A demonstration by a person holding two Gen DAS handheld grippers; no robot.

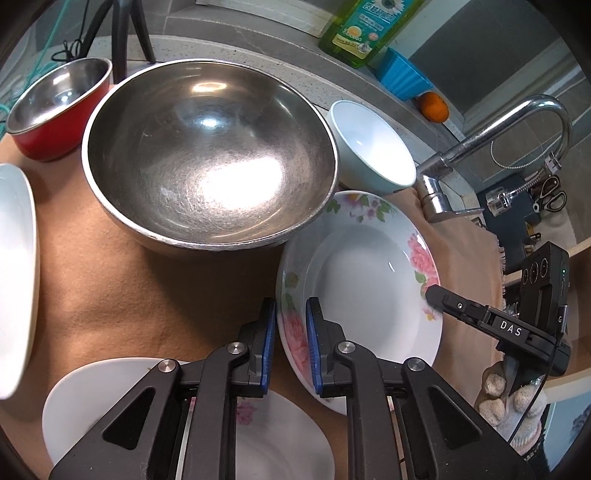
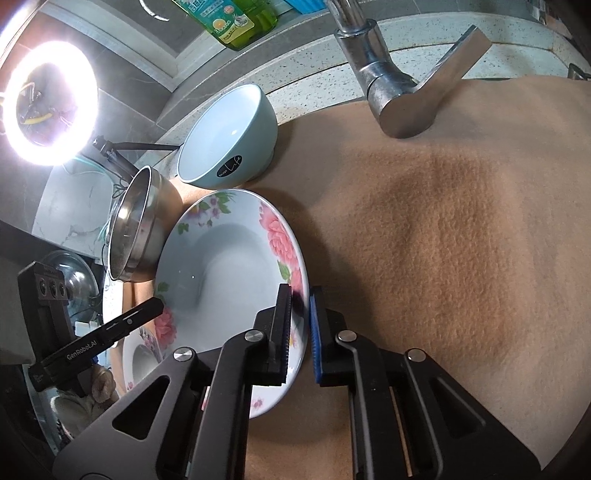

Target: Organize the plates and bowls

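A floral deep plate (image 1: 369, 291) lies on the brown cloth. My left gripper (image 1: 290, 343) straddles its left rim, jaws narrowly apart around the rim. My right gripper (image 2: 300, 328) straddles its right rim (image 2: 301, 280), jaws close to it; it also shows in the left wrist view (image 1: 434, 295). Whether either pinches the rim is unclear. The plate shows in the right wrist view (image 2: 229, 273). A large steel bowl (image 1: 210, 155) stands behind it, a light blue bowl (image 1: 373, 144) to its right, a red steel-lined bowl (image 1: 59, 107) far left.
A white plate (image 1: 14, 273) lies at the left edge, another floral plate (image 1: 280, 435) under my left gripper. A faucet (image 1: 491, 140) stands at the right, a green detergent bottle (image 1: 365, 26) and an orange (image 1: 434, 107) behind. A ring light (image 2: 48, 103) glares.
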